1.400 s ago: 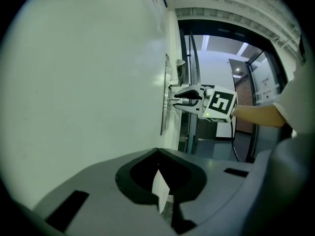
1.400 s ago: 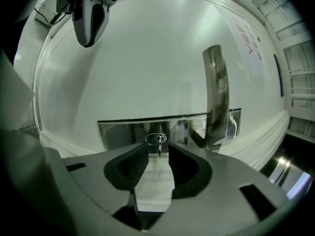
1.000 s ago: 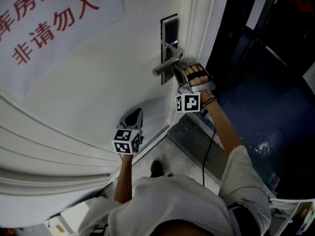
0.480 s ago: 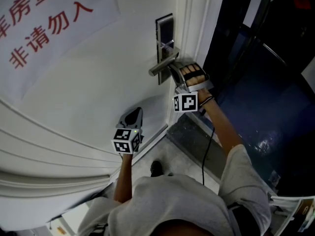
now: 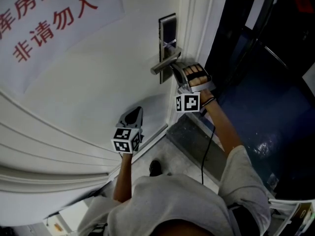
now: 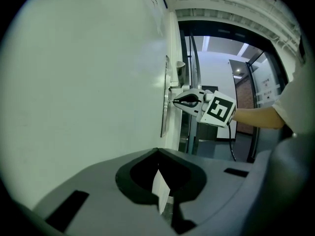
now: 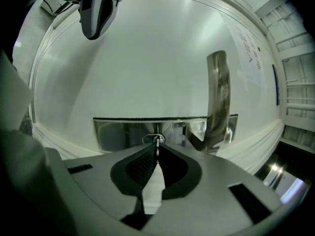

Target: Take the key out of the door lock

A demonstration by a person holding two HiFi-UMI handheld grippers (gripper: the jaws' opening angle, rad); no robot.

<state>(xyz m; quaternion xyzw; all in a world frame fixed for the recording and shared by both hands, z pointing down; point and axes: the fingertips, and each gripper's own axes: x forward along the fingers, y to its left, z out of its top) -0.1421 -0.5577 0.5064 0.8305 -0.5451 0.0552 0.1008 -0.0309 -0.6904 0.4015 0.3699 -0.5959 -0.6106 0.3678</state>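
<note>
Right gripper view: the right hand-held gripper (image 7: pixel 157 150) has its jaws drawn narrow and pinched on the key (image 7: pixel 157 141), which stands edge-on in the oval keyhole ring of the lock plate (image 7: pixel 123 131). The lever handle (image 7: pixel 218 97) projects from the same plate, just beside the key. Head view: this right hand-held gripper (image 5: pixel 173 67) meets the lock plate (image 5: pixel 168 31) just below the lever handle (image 5: pixel 165 63); the key itself is too small to make out here. The left hand-held gripper (image 5: pixel 137 112) hangs well below the lock plate, close to the face of the white door (image 5: pixel 98 87). A paper notice (image 5: pixel 49 18) with red characters lies far to the plate's left. Left gripper view: the left hand-held gripper (image 6: pixel 158 154) has its jaws together with nothing between them. The lock plate (image 6: pixel 163 107) stands ahead of it, with the right hand-held gripper (image 6: pixel 178 102) at it.
</note>
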